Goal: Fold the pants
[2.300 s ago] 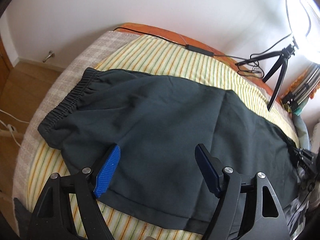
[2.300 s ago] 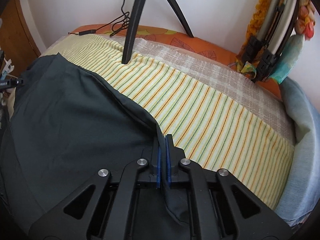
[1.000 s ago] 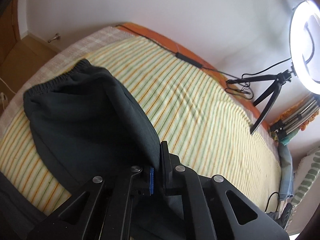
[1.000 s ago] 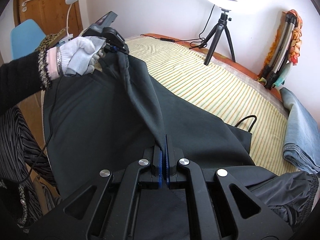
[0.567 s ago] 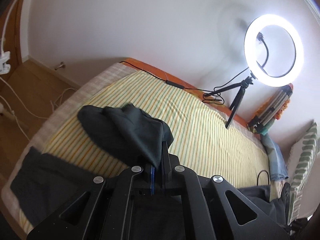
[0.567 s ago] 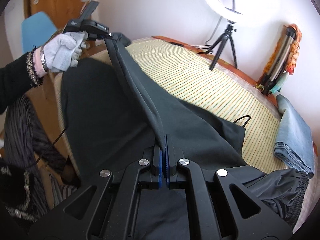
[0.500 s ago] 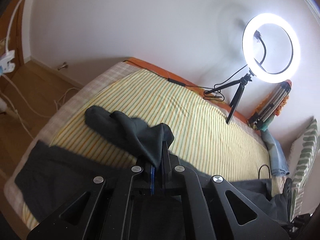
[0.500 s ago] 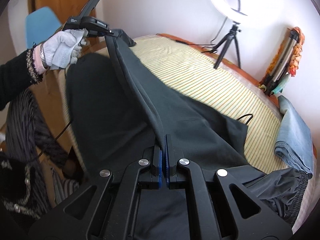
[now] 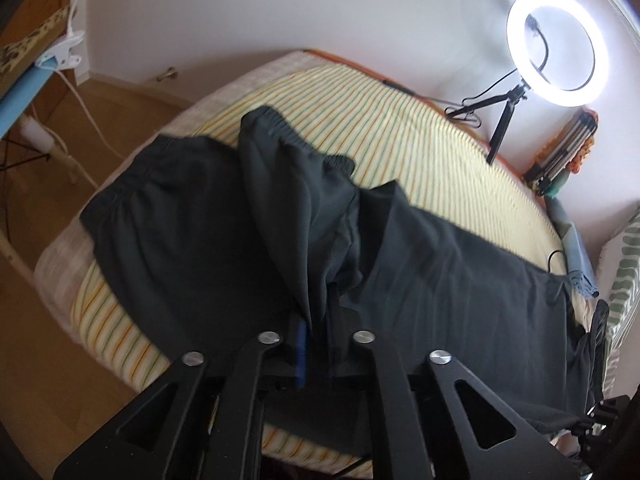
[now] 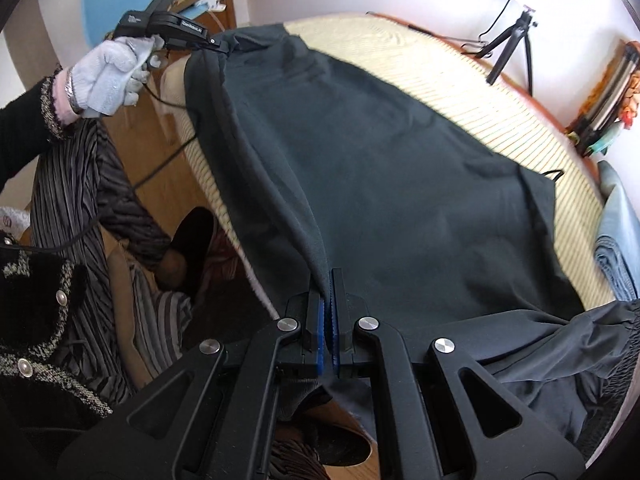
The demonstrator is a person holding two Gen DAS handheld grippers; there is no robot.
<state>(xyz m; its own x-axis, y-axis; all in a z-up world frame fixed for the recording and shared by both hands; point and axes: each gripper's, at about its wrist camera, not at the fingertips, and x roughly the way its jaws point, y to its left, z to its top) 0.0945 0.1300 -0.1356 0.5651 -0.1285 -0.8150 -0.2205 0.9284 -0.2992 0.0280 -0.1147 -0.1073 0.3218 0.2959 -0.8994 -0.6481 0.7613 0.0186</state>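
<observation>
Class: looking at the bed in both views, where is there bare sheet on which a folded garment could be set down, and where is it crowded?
Bare striped sheet lies between the dark pants and the ring light tripod by the wall. The near edge is crowded with pants; folded jeans fill the far right corner.

I'm in a home bedroom: striped bed (image 9: 400, 128), ring light (image 9: 558, 44) by it, wood floor (image 9: 120, 120).

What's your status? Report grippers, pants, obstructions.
Left gripper and right gripper both shut on pants. Pants stretched between them, draped over bed. Nothing obstructing.
</observation>
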